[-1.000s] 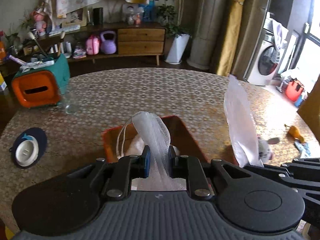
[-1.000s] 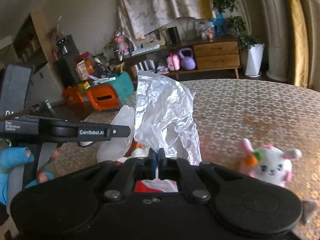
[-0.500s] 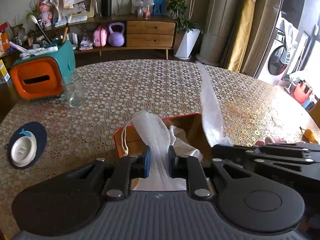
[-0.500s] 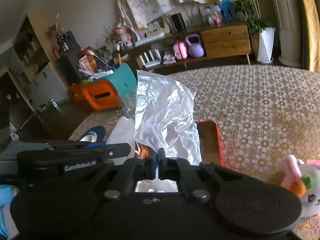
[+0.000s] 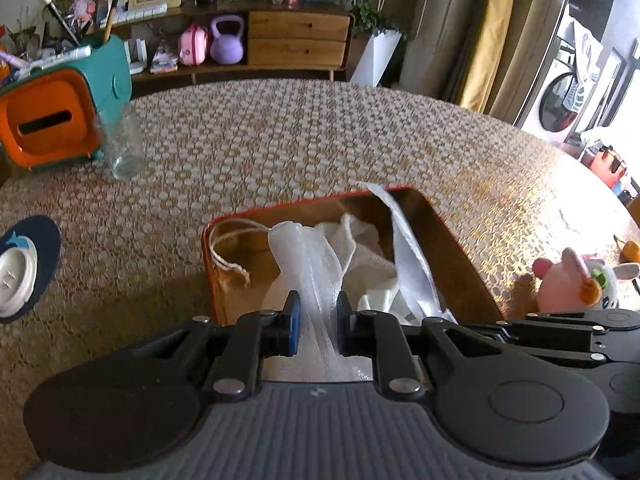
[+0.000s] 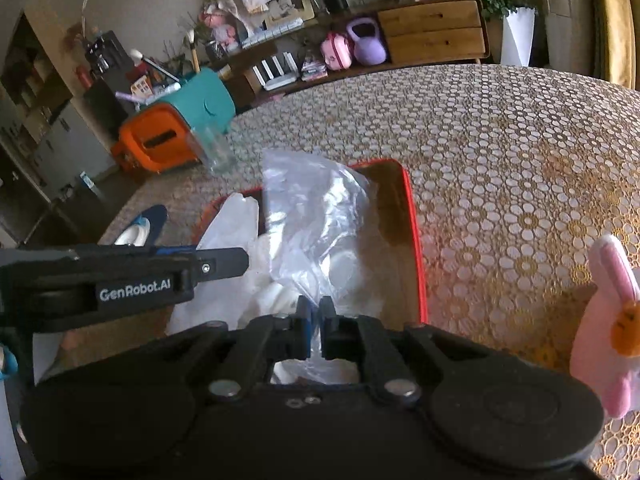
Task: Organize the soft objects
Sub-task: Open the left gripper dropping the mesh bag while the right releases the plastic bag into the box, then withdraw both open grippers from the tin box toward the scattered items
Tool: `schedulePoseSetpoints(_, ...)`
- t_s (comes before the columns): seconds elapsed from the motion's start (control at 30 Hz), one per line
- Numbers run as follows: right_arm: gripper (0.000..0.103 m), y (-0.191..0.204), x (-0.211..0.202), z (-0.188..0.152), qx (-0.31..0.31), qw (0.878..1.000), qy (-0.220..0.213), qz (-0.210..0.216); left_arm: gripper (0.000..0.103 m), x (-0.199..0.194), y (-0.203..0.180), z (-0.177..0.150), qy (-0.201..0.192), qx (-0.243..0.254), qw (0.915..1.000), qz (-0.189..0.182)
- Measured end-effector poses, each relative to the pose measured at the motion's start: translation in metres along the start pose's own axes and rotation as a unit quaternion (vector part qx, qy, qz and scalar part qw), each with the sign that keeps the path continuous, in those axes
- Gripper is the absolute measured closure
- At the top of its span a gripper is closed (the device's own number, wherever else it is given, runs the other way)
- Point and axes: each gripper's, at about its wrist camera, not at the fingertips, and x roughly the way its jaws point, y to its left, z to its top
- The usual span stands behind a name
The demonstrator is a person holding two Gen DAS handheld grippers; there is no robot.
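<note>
Your left gripper (image 5: 315,322) has its fingers closed narrowly on a bunched white mesh drawstring bag (image 5: 310,264), which hangs down into the shallow orange-rimmed tray (image 5: 440,232) on the round, lace-patterned table (image 5: 280,140). Your right gripper (image 6: 316,326) has its fingers almost together, pinching the crumpled clear plastic bag (image 6: 316,216); they have just eased apart a touch, with the plastic between them. That bag drapes over white cloth filling the tray's middle. In the left wrist view the tray's far rim runs from 10 to 1 o'clock, and the table beyond it lies open as far as its curved far edge. A clear glass (image 5: 124,144) and an orange-and-teal box (image 5: 56,120) stand at 10 o'clock, well apart from the tray; a dark blue coaster with a white disc (image 5: 24,268) lies at 9 o'clock near the table edge. A pink and white plush rabbit (image 5: 576,280) sits at 3 o'clock, just beside the tray's right rim.
</note>
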Motion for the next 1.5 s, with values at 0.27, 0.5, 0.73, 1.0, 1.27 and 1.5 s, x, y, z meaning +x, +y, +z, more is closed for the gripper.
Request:
schedulePoseSetpoints(0.27, 0.084, 0.005, 0.001, -0.009, -0.026, 0.999, 0.006, -0.024, 0.086, 0.01, 0.003, -0.006, 0.018, -0.011, 0.9998, 0.0)
schedulePoseSetpoints(0.5, 0.063, 0.013, -0.001, -0.012, -0.062, 0.997, 0.004, -0.044, 0.068, 0.012, 0.004, -0.01, 0.015, -0.015, 0.9998, 0.004)
schedulePoseSetpoints(0.73, 0.049, 0.017, -0.012, -0.014, -0.069, 0.997, -0.009, -0.038, 0.035, 0.001, -0.003, -0.012, -0.007, -0.004, 1.0, 0.006)
schedulePoseSetpoints(1.0, 0.037, 0.024, -0.04, -0.015, -0.071, 0.996, -0.033, -0.032, 0.035, -0.024, -0.012, -0.012, -0.024, 0.007, 0.9997, -0.002)
schedulePoseSetpoints(1.27, 0.025, 0.03, -0.087, -0.021, -0.07, 0.994, -0.077, -0.024, 0.029, -0.067, -0.022, -0.016, -0.057, 0.019, 0.9981, -0.008)
schedulePoseSetpoints(1.5, 0.017, 0.029, -0.135, -0.03, -0.061, 0.991, -0.115, -0.024, 0.024, -0.105, -0.04, -0.02, -0.086, 0.037, 0.9955, -0.015)
